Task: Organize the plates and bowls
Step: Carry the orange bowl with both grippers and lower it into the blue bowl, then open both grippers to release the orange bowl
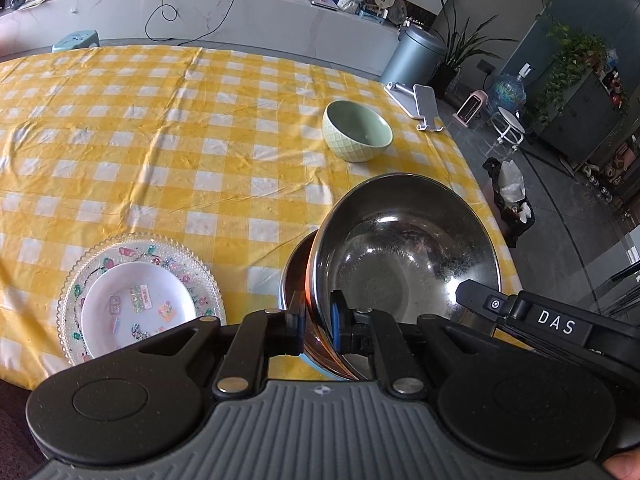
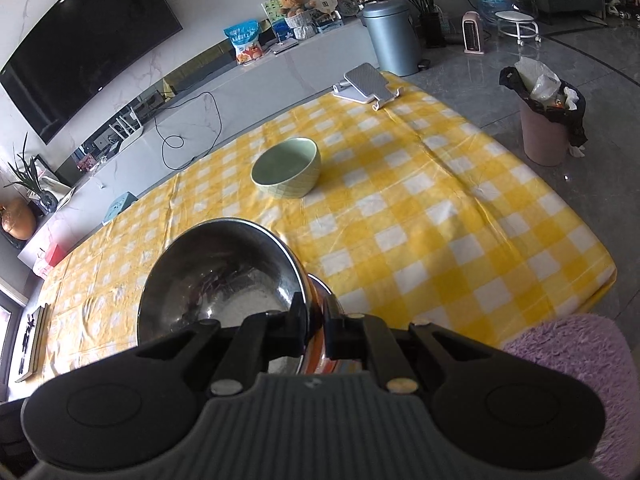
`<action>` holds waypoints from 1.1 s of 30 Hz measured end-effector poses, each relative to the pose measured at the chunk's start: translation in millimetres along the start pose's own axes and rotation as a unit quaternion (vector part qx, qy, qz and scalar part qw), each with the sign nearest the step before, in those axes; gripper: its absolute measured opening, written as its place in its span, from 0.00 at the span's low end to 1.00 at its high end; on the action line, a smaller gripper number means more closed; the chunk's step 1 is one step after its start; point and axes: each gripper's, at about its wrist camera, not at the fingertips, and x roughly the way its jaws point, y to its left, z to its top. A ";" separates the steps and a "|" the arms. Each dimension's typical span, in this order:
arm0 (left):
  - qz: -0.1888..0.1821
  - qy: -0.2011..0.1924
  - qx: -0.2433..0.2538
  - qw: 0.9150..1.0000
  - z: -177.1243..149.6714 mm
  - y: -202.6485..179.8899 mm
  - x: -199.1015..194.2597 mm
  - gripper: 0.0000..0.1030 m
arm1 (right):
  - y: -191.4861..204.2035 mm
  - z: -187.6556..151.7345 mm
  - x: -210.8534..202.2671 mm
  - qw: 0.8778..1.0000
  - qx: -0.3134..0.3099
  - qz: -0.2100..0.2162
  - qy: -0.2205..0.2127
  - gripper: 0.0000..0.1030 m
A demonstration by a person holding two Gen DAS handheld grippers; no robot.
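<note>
A steel bowl [image 1: 404,256] tilts over a second bowl with an orange-striped side [image 1: 296,276] at the table's near right. My left gripper [image 1: 318,324] is shut on the steel bowl's near rim. My right gripper [image 2: 316,328] is shut on the same steel bowl [image 2: 224,276] at its opposite rim; it also shows in the left wrist view [image 1: 476,296]. A green bowl [image 1: 356,132] [image 2: 288,168] stands alone farther back. A small pink plate [image 1: 136,304] lies on a glass flowered plate [image 1: 100,264] at near left.
The table wears a yellow checked cloth [image 1: 160,140]. A phone stand [image 1: 424,106] [image 2: 368,84] sits at the far right corner. A bin with a black bag [image 2: 548,120] stands on the floor beyond the table edge. A purple fluffy cushion [image 2: 580,380] is at near right.
</note>
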 end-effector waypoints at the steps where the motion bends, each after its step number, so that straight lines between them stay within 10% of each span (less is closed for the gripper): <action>1: 0.002 0.003 0.000 1.000 0.3 -0.2 1.7 0.13 | -0.9 -0.4 2.7 1.000 0.001 0.000 0.004 0.06; 33: 0.024 0.000 0.000 1.000 12.7 -0.3 12.1 0.20 | -8.6 0.4 28.2 0.999 0.017 -0.010 0.030 0.05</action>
